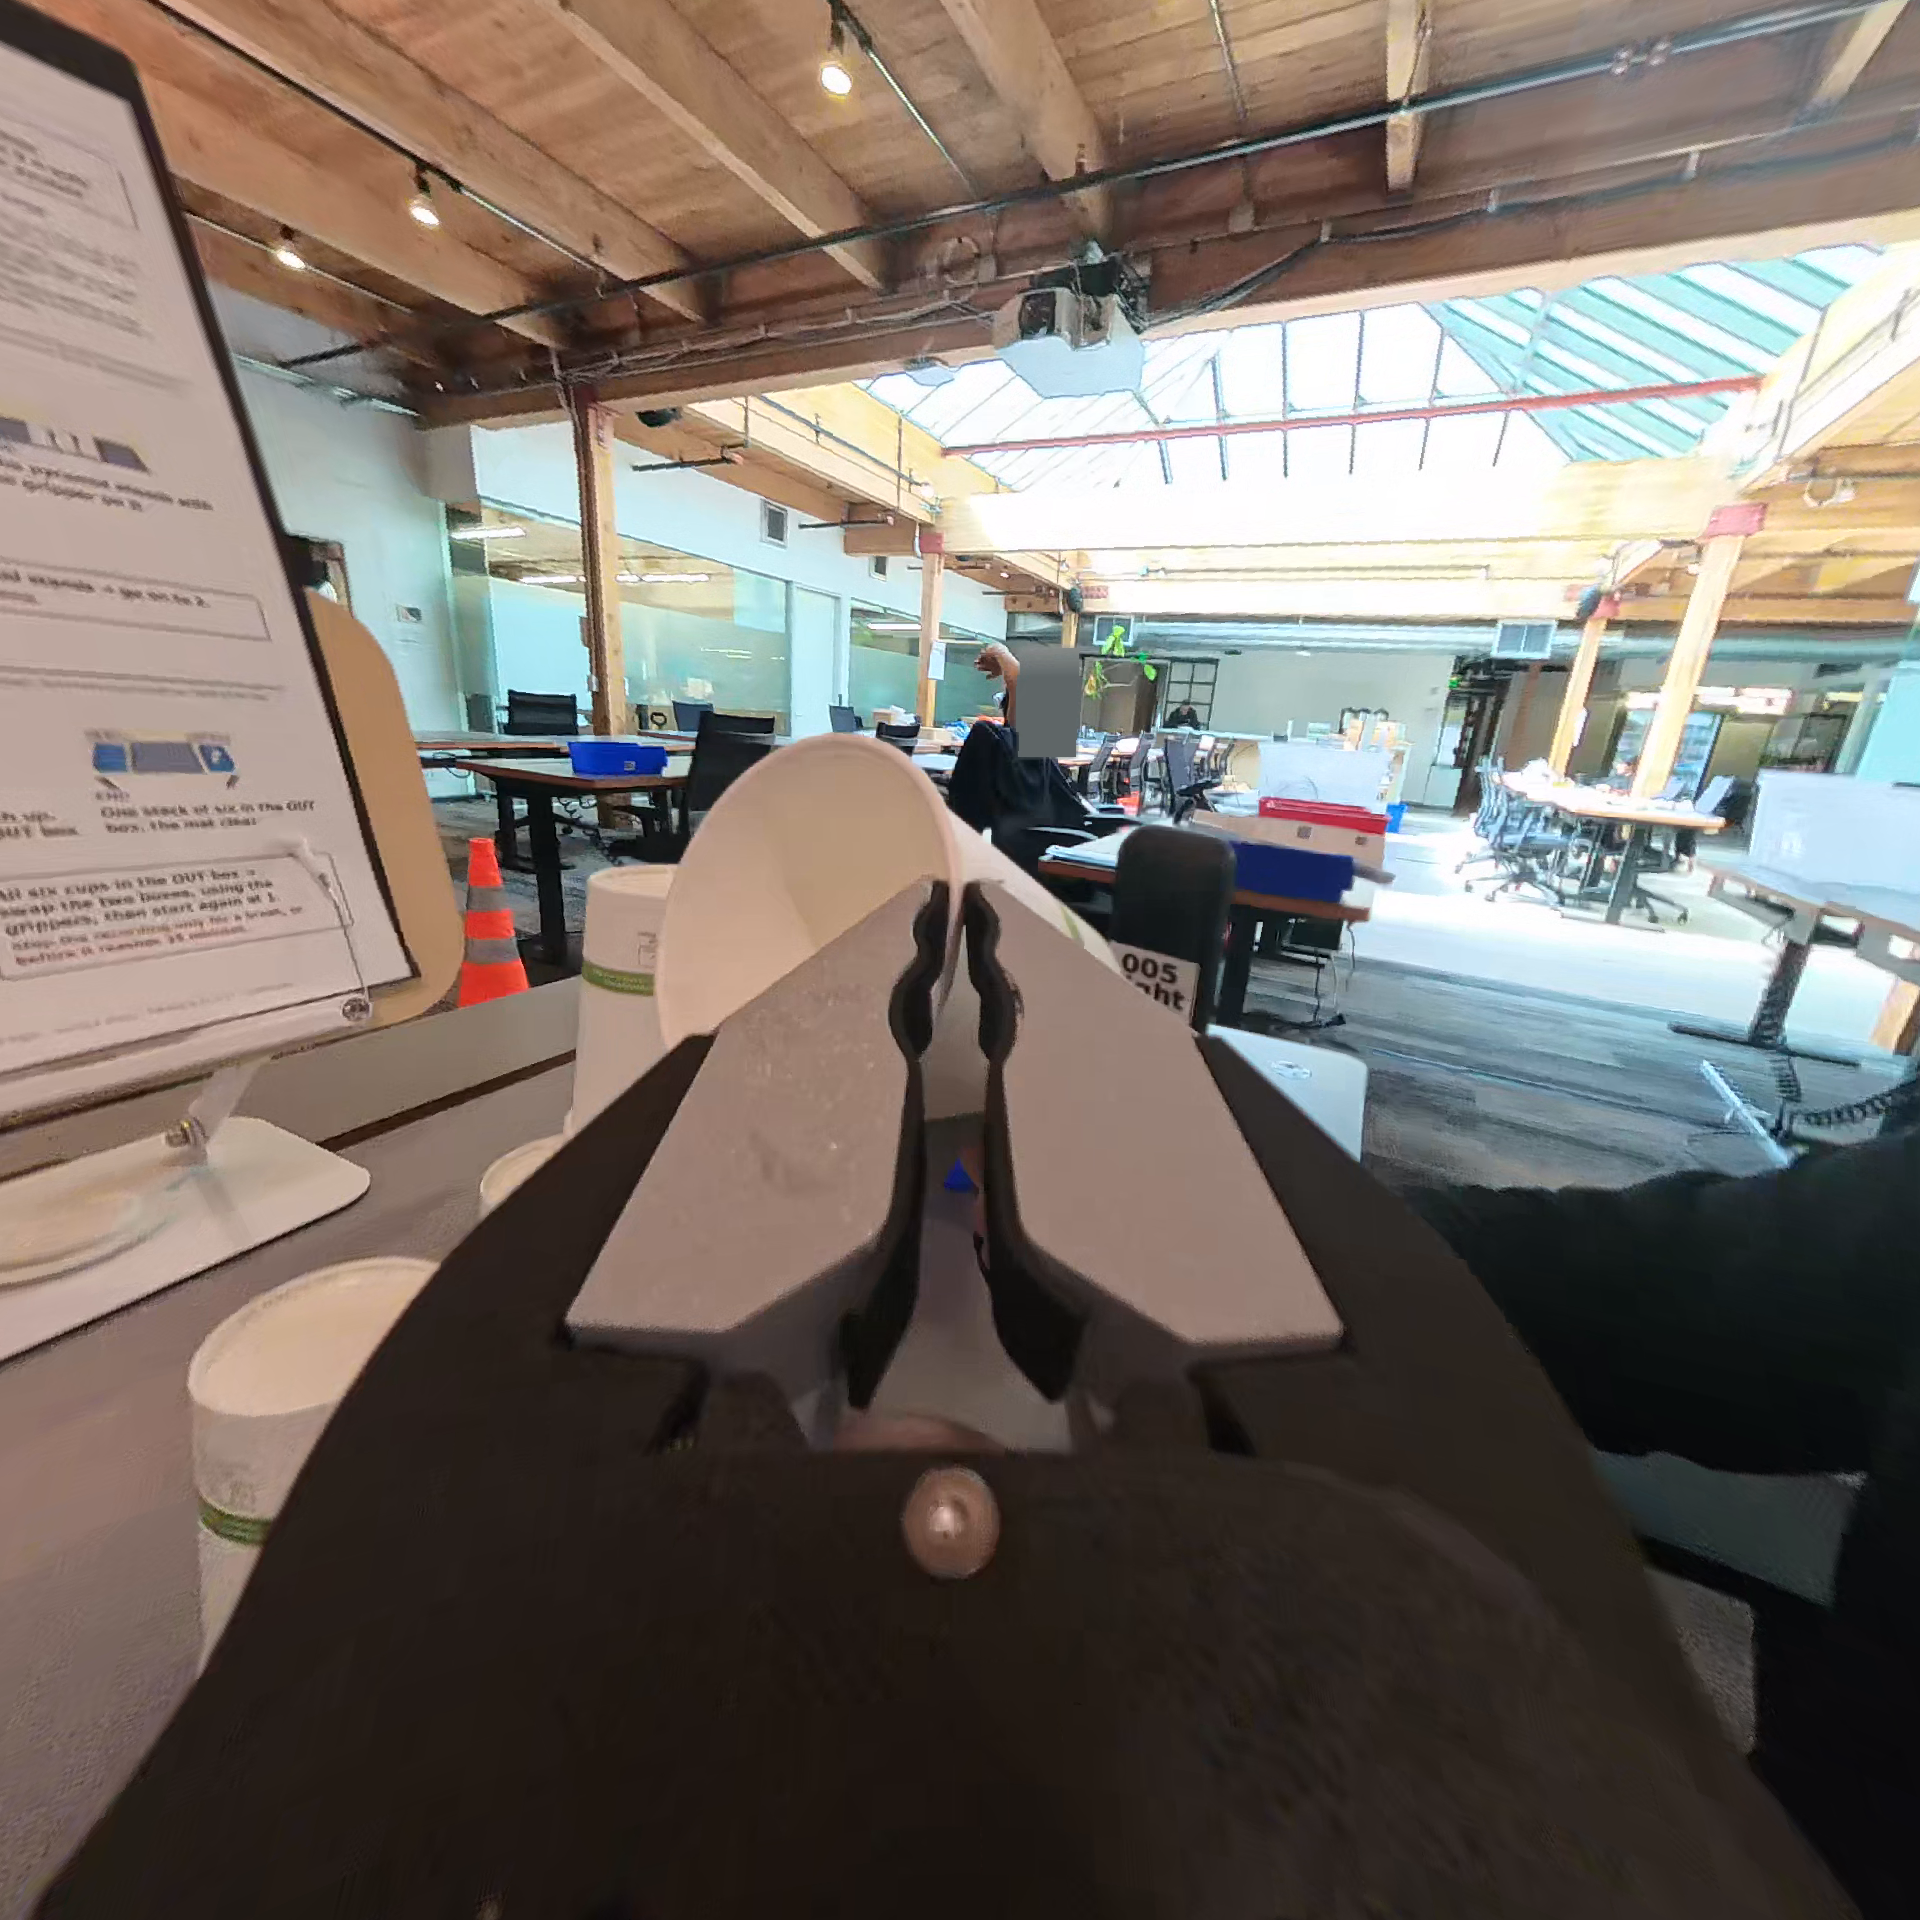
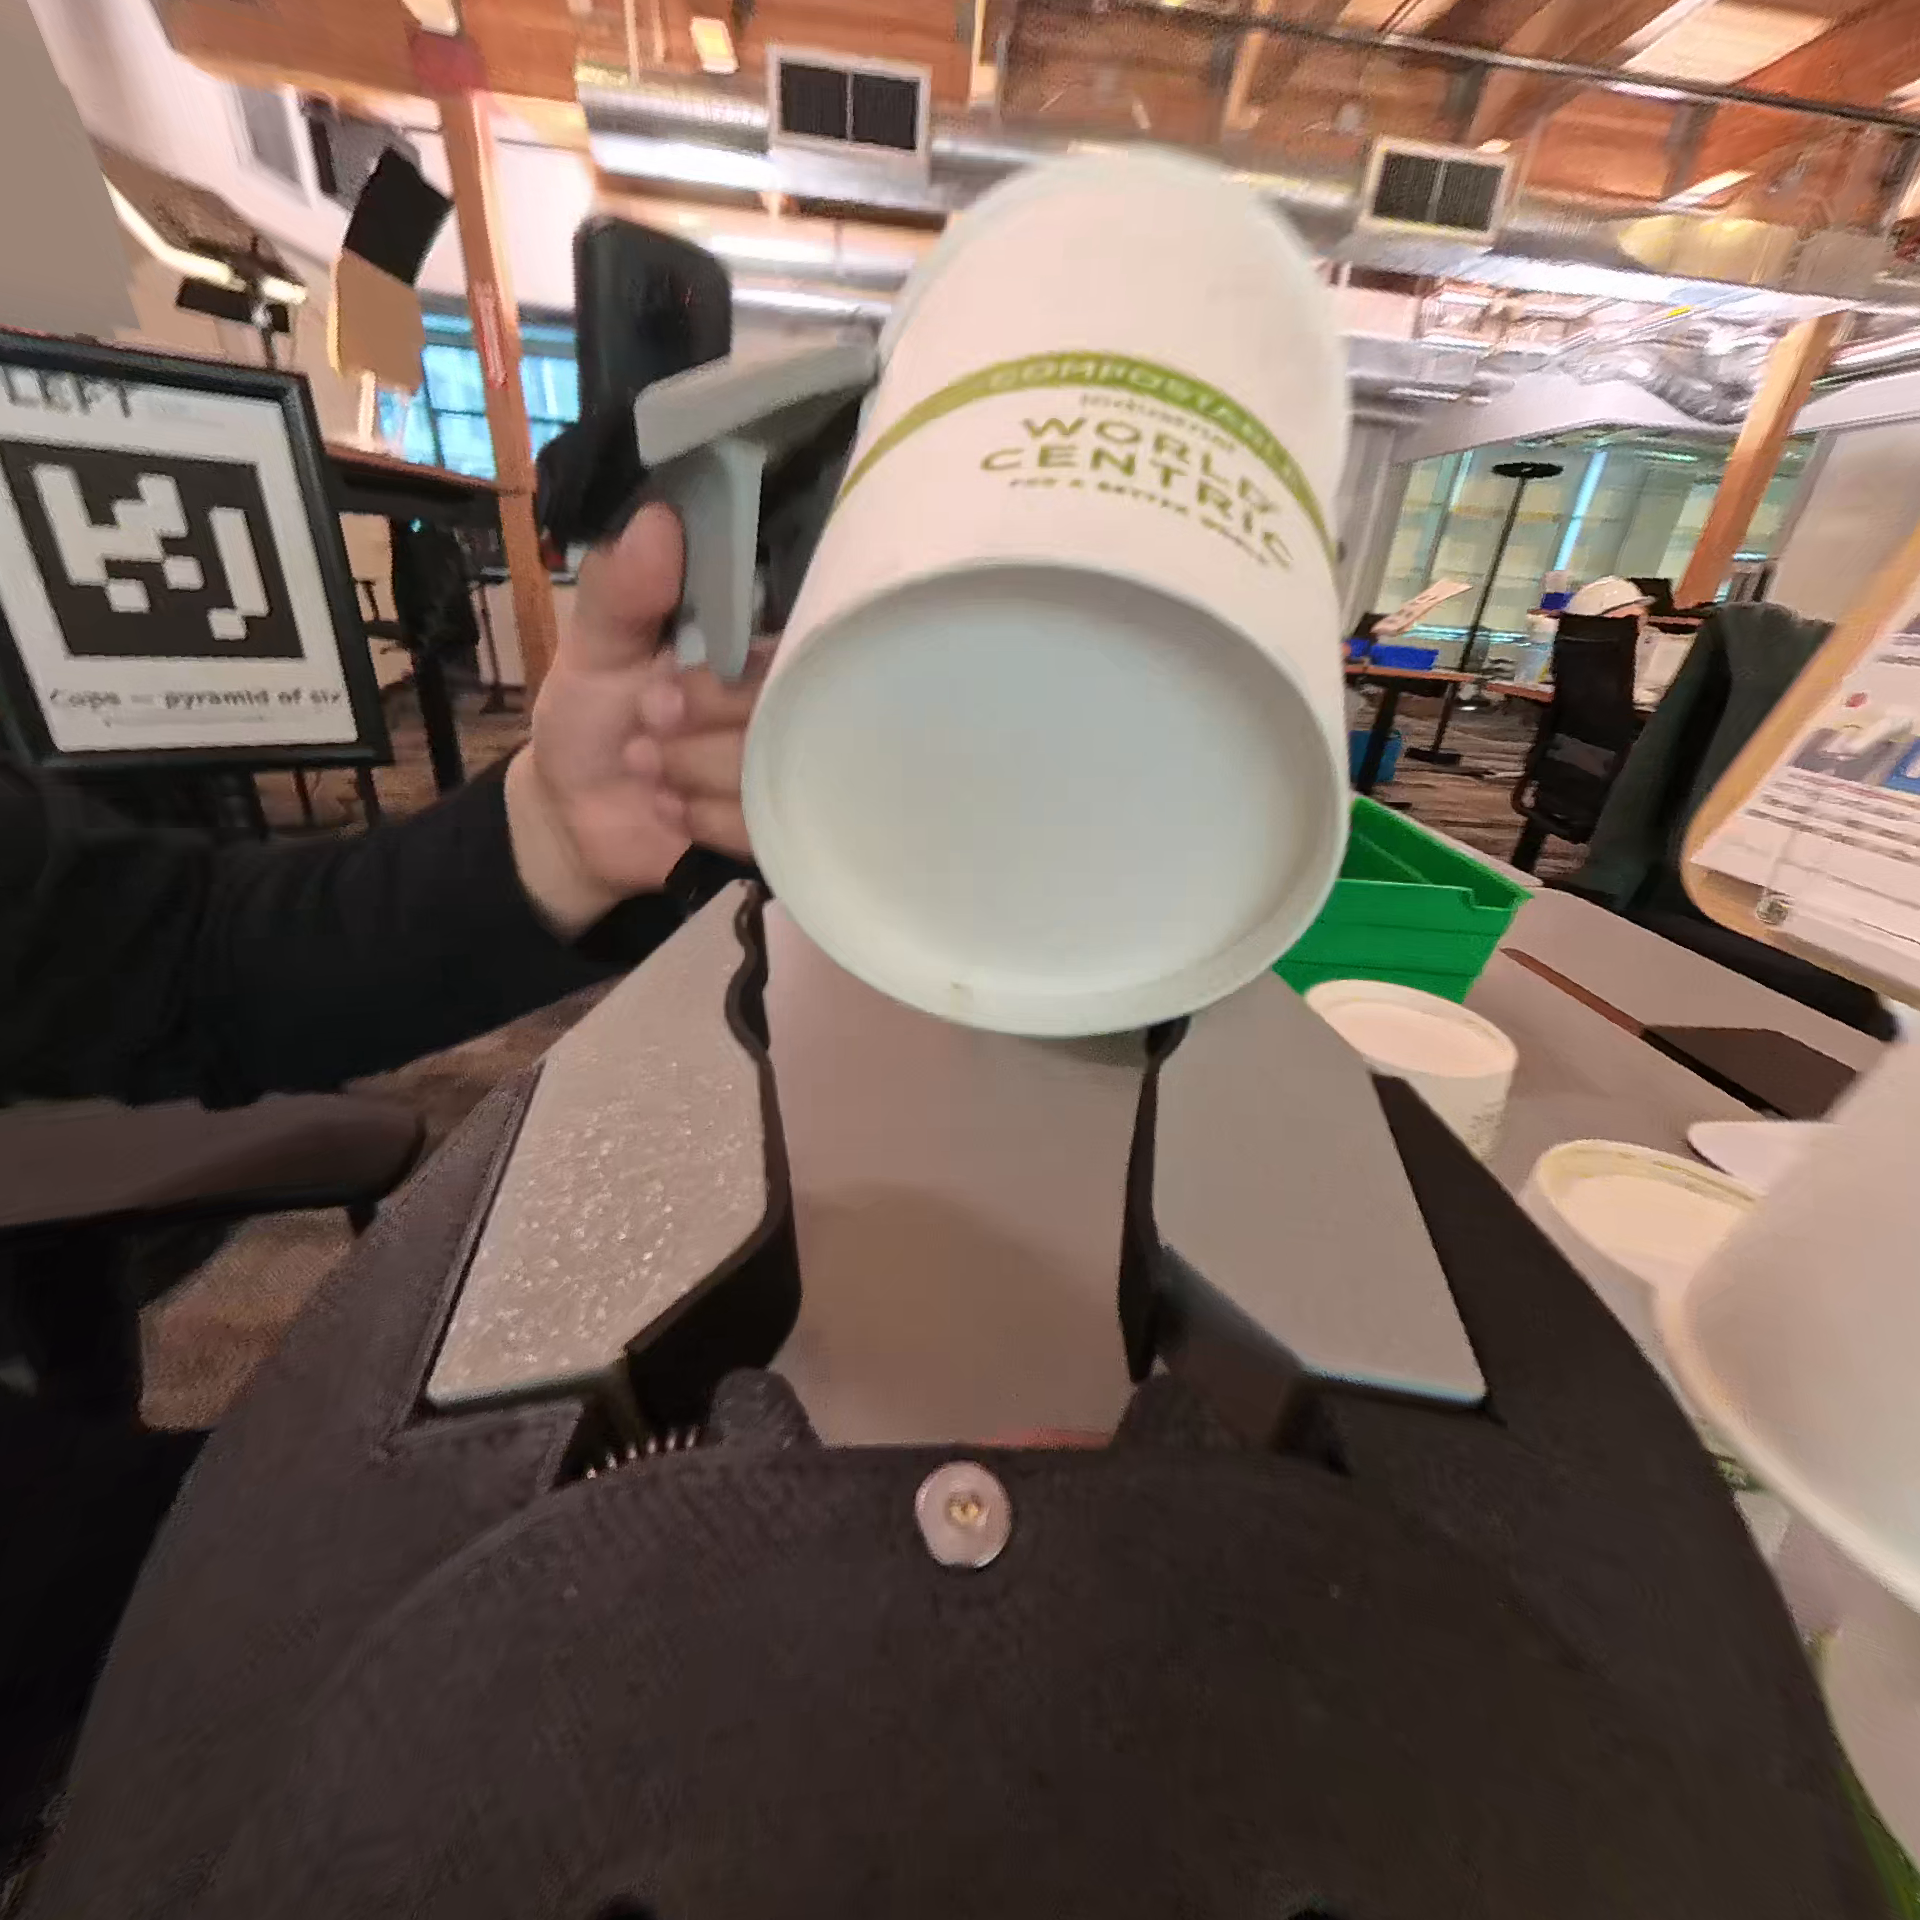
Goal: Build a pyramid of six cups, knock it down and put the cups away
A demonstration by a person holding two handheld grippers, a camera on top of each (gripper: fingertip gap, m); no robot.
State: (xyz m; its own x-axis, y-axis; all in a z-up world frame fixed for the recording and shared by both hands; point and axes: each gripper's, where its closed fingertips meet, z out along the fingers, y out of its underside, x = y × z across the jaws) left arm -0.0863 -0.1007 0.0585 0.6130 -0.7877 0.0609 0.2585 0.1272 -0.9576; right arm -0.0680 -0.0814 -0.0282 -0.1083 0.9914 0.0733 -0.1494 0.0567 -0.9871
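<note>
cup [image 2: 1081, 582] white, green printed band | left hand-held gripper [image 1: 958, 914] clamped on its rim | right hand-held gripper [image 2: 956, 997] apart, empty | cups [image 2: 1423, 1049] upside down on tabletop [image 2: 1600, 1049] | green bin [image 2: 1403, 904] behind

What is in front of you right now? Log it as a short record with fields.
left claw: shut on the rim of the held cup
held cup: white, tilted, base facing the right claw
right claw: open, just below the cup's base; contact unclear
other cups: standing base up on the table
green bin: behind those cups
</note>
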